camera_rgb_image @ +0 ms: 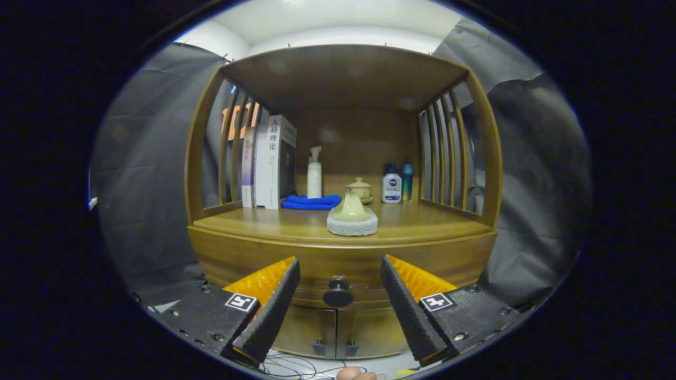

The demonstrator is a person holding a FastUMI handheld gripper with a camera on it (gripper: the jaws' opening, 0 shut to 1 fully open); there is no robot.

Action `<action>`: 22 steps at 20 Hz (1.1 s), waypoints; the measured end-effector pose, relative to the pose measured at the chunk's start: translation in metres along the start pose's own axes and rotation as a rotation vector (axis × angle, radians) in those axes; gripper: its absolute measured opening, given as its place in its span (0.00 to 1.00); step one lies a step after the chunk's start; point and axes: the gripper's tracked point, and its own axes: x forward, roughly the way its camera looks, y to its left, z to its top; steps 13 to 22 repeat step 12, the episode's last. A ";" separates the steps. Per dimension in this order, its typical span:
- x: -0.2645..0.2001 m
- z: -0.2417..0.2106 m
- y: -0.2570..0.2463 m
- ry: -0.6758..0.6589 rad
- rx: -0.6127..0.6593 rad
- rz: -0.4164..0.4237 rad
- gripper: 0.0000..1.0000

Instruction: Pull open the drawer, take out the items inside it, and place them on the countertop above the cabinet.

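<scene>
The claw (339,295) sits level, facing the wooden cabinet (232,258) head-on, fingers spread wide with nothing gripped. The drawer's dark round knob (338,293) is right between them, drawer (343,266) shut. Up on the tabletop (253,224): a pale ceramic piece (351,208) on a white pad (352,226) near the front edge, with a blue cloth (310,202), books (269,161), a pump bottle (315,174), a lidded cup (360,189) and two bottles (396,183) behind. Grey cloth hangs on both sides.

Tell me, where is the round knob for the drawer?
In the gripper view, the drawer knob sits on the cabinet front just below the countertop, between the open gripper fingers and above the two lower doors.
</scene>
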 end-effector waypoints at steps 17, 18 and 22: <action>-0.098 -0.002 -0.001 -0.067 0.004 -0.016 0.98; -0.098 -0.002 -0.001 -0.067 0.004 -0.016 0.98; -0.098 -0.002 -0.001 -0.067 0.004 -0.016 0.98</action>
